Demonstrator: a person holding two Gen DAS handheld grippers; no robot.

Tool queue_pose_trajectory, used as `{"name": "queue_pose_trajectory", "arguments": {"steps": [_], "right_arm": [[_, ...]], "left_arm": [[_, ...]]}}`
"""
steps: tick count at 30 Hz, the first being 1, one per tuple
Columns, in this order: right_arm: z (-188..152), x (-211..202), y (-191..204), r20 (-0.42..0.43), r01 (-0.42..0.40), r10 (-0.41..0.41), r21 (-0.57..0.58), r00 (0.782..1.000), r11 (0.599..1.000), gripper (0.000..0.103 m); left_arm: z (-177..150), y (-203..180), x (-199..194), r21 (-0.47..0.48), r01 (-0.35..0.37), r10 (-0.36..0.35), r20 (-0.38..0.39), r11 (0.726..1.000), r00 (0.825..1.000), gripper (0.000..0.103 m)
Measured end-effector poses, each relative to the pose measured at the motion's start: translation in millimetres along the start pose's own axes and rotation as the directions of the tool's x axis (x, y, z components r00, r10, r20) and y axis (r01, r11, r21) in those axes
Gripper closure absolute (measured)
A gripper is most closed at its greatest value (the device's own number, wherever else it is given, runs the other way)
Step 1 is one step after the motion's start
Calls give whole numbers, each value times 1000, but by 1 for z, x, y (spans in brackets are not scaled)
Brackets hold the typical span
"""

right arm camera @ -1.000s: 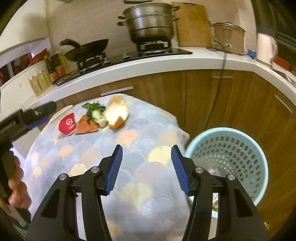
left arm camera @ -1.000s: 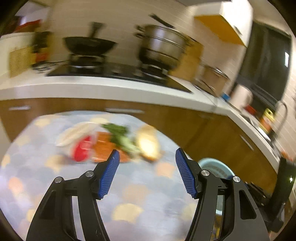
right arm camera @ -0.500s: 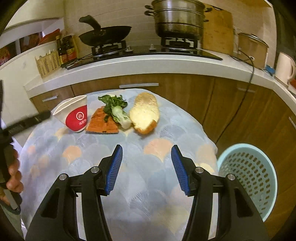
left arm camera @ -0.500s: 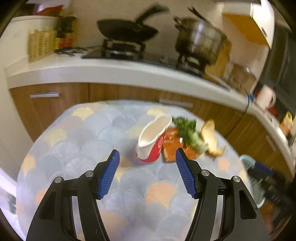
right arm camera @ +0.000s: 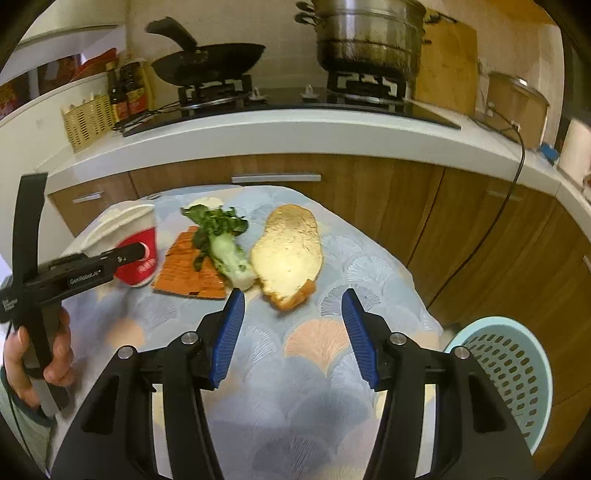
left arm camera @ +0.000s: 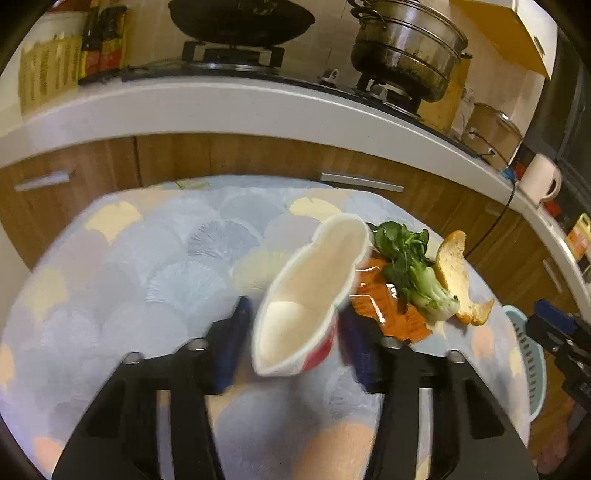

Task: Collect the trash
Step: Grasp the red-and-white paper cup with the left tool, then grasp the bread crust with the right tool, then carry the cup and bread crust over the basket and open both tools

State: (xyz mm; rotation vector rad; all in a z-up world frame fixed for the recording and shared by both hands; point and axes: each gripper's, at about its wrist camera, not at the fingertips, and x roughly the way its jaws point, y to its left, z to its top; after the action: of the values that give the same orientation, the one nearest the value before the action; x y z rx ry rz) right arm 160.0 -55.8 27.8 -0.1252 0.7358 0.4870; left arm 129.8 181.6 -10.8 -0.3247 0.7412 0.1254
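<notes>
A squashed red and white paper cup (left arm camera: 303, 306) stands on the patterned tablecloth (left arm camera: 129, 266), between the open fingers of my left gripper (left arm camera: 291, 343), which do not press it. It also shows in the right wrist view (right arm camera: 138, 251). Beside it lie an orange wrapper (right arm camera: 188, 273), a bok choy piece (right arm camera: 221, 247) and a pomelo peel (right arm camera: 290, 251). My right gripper (right arm camera: 293, 332) is open and empty, just short of the peel. A light blue perforated waste basket (right arm camera: 513, 373) stands on the floor at the table's right.
A kitchen counter (right arm camera: 295, 133) with a wok (right arm camera: 210, 62) and a steel steamer pot (right arm camera: 369, 33) runs behind the table. Wooden cabinet doors (right arm camera: 461, 221) stand close to the far table edge. A black cord hangs down the cabinets.
My left gripper has swung left and closed in on the paper cup, which now sits between its fingers. My right gripper has moved towards the peel, with the basket shifting to the right edge.
</notes>
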Motion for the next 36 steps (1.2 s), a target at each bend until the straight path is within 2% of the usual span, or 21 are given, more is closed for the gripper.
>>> {"name": "queue_pose_trajectory", "arguments": {"steps": [5,7,8,16,23,24,25,26,30,36], "right_arm": [[1,22,-10,-39,-8,9,26,999,1000,51],[0,32,-8,-62,-6,7,12,998,1000,38],[-2,37,-5,-74,3,-3,-1,997,1000,37],[2,83,5,-180,55,-64,-50,982,997,37],[15,104,10,-168,75,-79,-33,983,997,38],[16,105,10,-165,76,-79,-27,983,997,40],[16,104,10,-163,70,-73,-26,984,997,49],[15,103,11,-158,50,-53,-23,986,998,50],[12,89,17,-116,58,-64,-57,991,997,74],[-1,56,10,-82,38,-40,-18,996,999,81]], "left_arm": [[-5,6,-7,-31,18,-17,57,999,998,60],[-7,8,-9,-38,42,-40,64,998,997,60],[-7,10,-10,-43,52,-49,71,998,996,60],[-7,17,-14,-85,76,-68,89,993,994,60],[-7,17,-14,-82,85,-78,91,993,993,60],[-7,18,-14,-84,88,-81,92,993,993,60],[-6,19,-14,-86,91,-83,91,992,992,60],[-7,19,-14,-88,93,-85,91,992,992,60],[-7,20,-15,-87,95,-87,95,992,992,60],[-8,12,-22,-56,84,-77,119,995,990,60]]}}
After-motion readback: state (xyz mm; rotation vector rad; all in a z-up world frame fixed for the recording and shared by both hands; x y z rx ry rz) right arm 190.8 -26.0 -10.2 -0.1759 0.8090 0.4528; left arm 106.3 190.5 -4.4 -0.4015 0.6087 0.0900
